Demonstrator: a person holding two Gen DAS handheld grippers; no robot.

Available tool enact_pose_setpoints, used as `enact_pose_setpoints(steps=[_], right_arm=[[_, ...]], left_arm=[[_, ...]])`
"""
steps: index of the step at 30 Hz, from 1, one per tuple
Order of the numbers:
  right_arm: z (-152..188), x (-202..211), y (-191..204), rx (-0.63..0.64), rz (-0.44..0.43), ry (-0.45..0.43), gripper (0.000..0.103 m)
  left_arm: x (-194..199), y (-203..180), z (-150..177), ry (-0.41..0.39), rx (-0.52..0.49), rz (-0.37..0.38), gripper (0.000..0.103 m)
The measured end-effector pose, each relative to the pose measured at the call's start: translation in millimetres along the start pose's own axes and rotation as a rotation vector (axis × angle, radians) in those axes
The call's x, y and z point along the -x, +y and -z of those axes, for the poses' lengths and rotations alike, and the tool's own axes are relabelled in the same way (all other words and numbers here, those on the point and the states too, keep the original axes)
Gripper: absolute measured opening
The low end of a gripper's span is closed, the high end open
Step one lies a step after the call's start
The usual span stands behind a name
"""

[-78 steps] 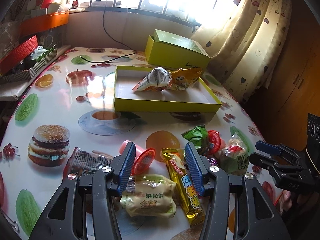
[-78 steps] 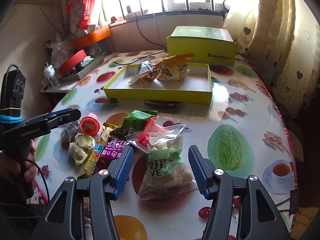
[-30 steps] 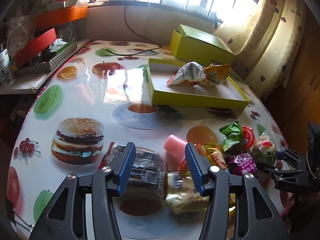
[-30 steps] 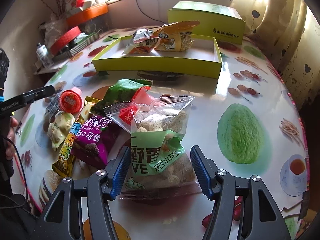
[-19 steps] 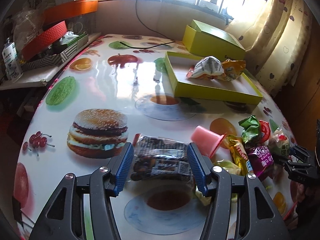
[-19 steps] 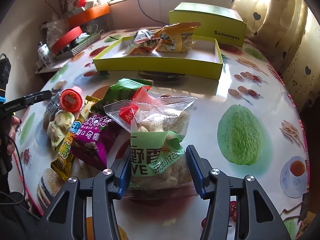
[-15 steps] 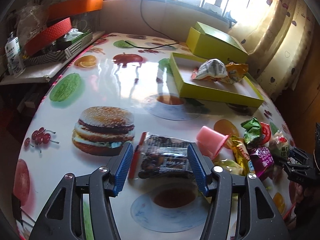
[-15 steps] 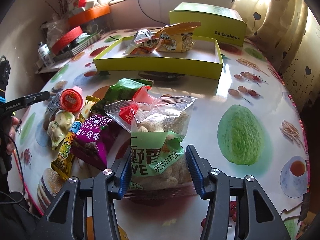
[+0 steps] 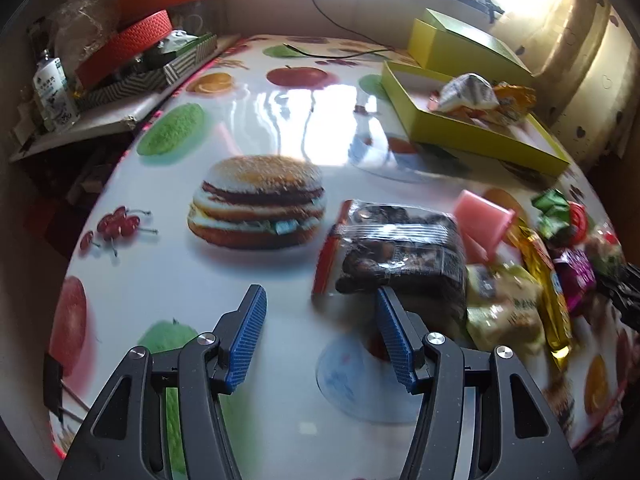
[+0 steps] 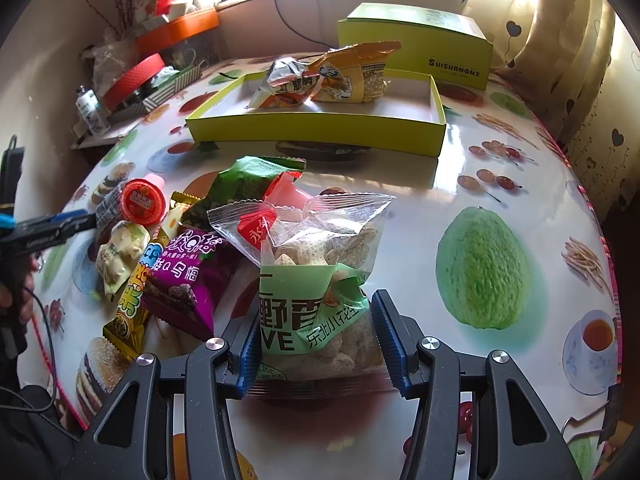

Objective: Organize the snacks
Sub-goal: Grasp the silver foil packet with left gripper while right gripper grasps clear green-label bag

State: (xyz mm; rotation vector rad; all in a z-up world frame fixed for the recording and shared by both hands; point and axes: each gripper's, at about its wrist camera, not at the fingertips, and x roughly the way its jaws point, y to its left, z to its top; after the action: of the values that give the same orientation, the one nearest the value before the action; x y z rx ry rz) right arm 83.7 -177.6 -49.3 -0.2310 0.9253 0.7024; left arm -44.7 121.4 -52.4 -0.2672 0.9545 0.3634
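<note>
My right gripper is shut on the lower part of a clear bag of pale snacks with a green label, which rests on the table. My left gripper stands open over bare tablecloth. A dark snack packet lies just ahead of its right fingertip, not gripped. Beyond lies the yellow tray, holding a grey packet and an orange packet. A pile left of the clear bag holds a purple packet, a green packet and a red-lidded cup.
A closed yellow-green box stands behind the tray. Red and orange containers and a bottle crowd a low shelf at the far left. A black cable runs across the table's back. The table edge curves close at the right.
The left gripper has swung left and down, so the dark packet once between its fingers now lies off its right fingertip. The right gripper closed onto the clear bag and then held still.
</note>
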Motion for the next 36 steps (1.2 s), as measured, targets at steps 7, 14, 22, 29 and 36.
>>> enact_pose_setpoints(steps=[7, 14, 22, 29, 36], right_arm=[[-0.2, -1.0, -0.4, -0.001, -0.002, 0.006, 0.052], [-2.3, -4.1, -0.4, -0.001, -0.004, 0.010, 0.052], [-4.1, -6.7, -0.2, 0.010, -0.004, 0.009, 0.052], [-4.8, -6.4, 0.6, 0.012, -0.003, 0.009, 0.052], [-4.1, -5.1, -0.6, 0.011, -0.009, 0.000, 0.052]], left_arm=[[-21.8, -2.6, -32.2, -0.033, 0.017, -0.036, 0.057], [-19.5, 13.0, -48.7, -0.083, 0.151, 0.052, 0.057], [-13.1, -25.4, -44.3, -0.084, 0.107, 0.185, 0.057], [-25.8, -36.8, -45.9, -0.041, 0.105, 0.190, 0.060], [-30.2, -34.7, -43.5, -0.056, 0.079, 0.151, 0.060]])
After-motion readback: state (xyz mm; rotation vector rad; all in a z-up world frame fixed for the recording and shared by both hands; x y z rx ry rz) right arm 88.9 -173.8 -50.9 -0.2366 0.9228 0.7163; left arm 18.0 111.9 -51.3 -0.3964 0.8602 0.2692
